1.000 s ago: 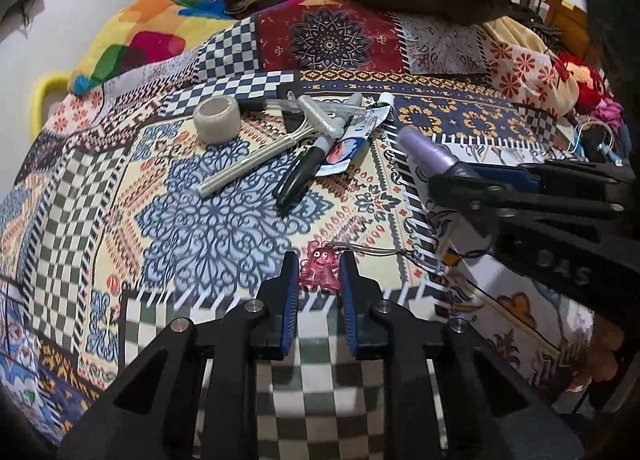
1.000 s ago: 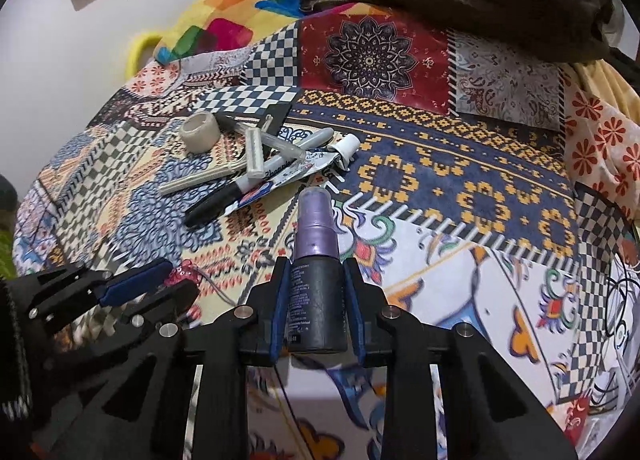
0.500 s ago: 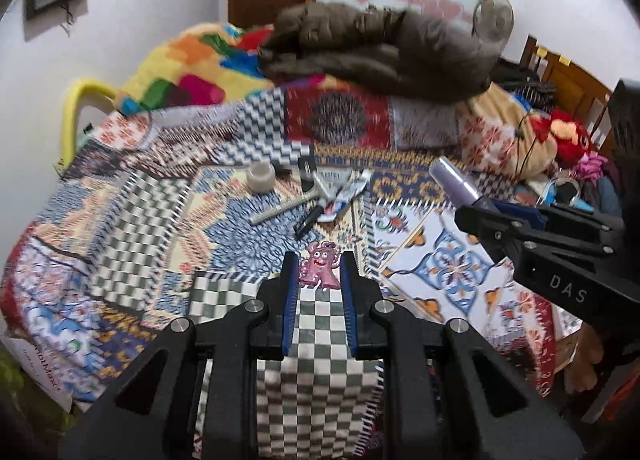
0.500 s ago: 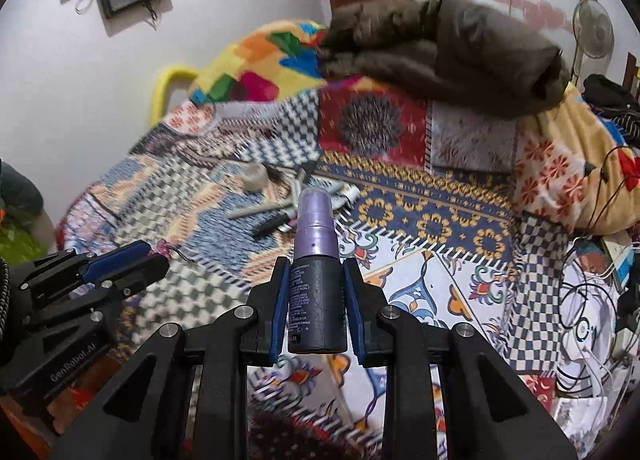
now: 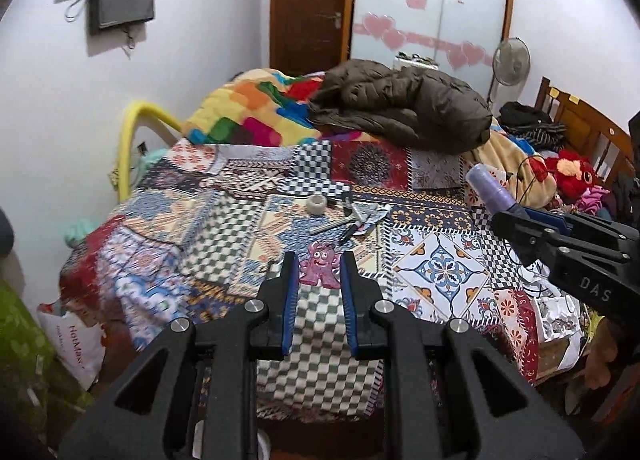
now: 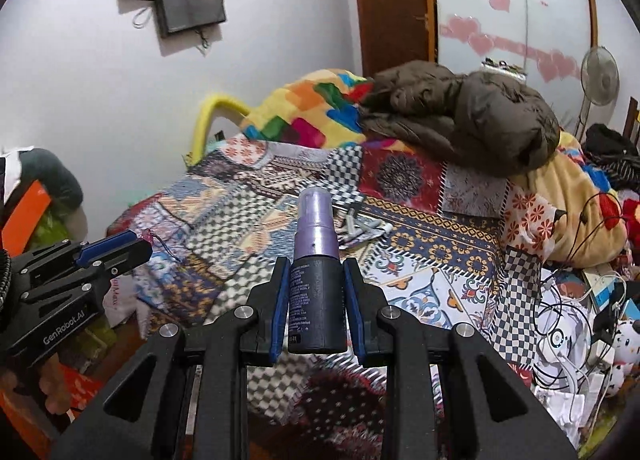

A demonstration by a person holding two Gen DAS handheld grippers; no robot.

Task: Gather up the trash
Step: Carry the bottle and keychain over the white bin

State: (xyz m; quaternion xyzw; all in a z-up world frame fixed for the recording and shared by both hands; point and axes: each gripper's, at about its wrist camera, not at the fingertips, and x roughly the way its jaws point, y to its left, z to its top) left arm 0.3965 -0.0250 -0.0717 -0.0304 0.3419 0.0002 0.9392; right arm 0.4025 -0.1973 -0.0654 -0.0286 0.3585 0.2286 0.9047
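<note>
Our right gripper (image 6: 316,300) is clamped on the dark spray bottle (image 6: 316,292), its long axis running forward between the fingers. Our left gripper (image 5: 319,276) pinches the pink monster charm (image 5: 320,262). Remaining litter, the tape roll (image 5: 318,204) included, lies ahead and below both grippers, nearer the left.

Left gripper (image 5: 319,272) raised above the bed (image 5: 224,236), fingers (image 5: 289,280) clamped on a pink monster charm (image 5: 319,265). Right gripper (image 5: 560,244) enters from the right edge, holding a purple-capped spray bottle (image 5: 490,190) tilted up-left. Left on the patchwork bedspread: tape roll (image 5: 318,204), with a razor (image 5: 352,216), marker (image 5: 350,231) and tube (image 5: 376,216) bunched together just right of it; brown jacket (image 5: 404,108) heaped at the far end.
</note>
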